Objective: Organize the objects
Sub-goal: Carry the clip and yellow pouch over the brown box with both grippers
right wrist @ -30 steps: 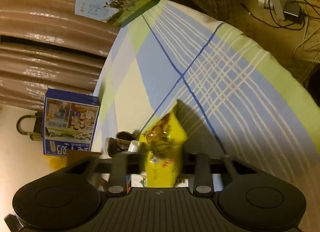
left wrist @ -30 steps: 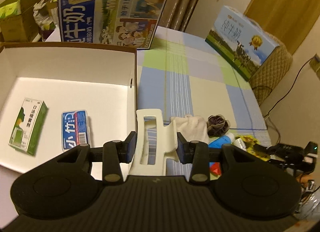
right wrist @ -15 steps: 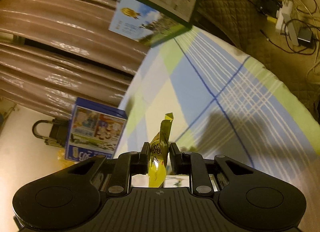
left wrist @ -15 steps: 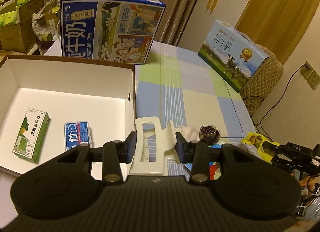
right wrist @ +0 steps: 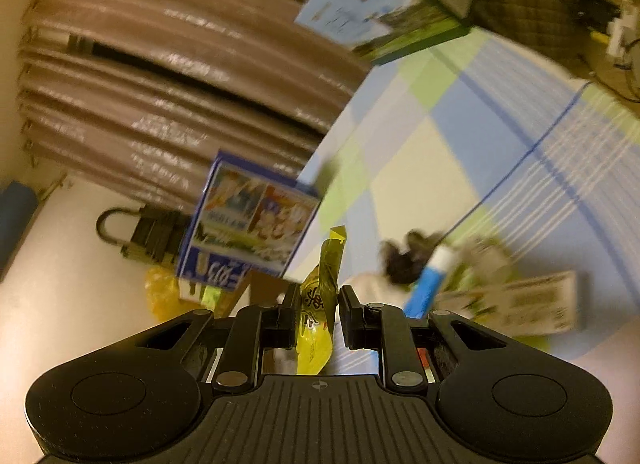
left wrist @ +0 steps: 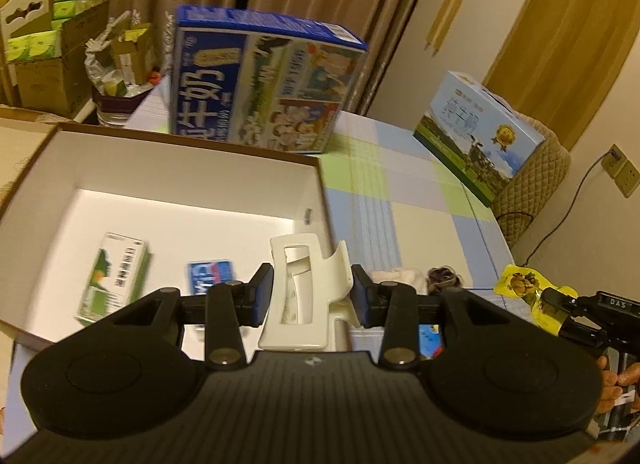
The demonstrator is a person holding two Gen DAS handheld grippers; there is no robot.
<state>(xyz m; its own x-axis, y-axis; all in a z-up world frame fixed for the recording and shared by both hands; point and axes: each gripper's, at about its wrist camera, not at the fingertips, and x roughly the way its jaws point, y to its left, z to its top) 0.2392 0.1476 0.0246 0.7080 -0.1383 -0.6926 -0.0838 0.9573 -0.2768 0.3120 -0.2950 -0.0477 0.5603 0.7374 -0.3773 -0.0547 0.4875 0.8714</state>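
Above the checked tabletop [left wrist: 420, 224], the left hand-held gripper [left wrist: 312, 298] clamps a white hair clip [left wrist: 304, 292] beside the open box [left wrist: 180, 180]; the right hand-held gripper [right wrist: 319, 314] pinches a yellow snack packet [right wrist: 320, 304].

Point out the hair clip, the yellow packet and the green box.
hair clip [left wrist: 298, 292]: left wrist view, on its flat cream body.
yellow packet [right wrist: 318, 306]: right wrist view, on its printed middle.
green box [left wrist: 114, 276]: left wrist view, on its top face, inside the tray.

A glossy cream plastic hair clip [left wrist: 305, 292], a shiny yellow foil packet [right wrist: 318, 304], a white-lined cardboard box [left wrist: 180, 176].
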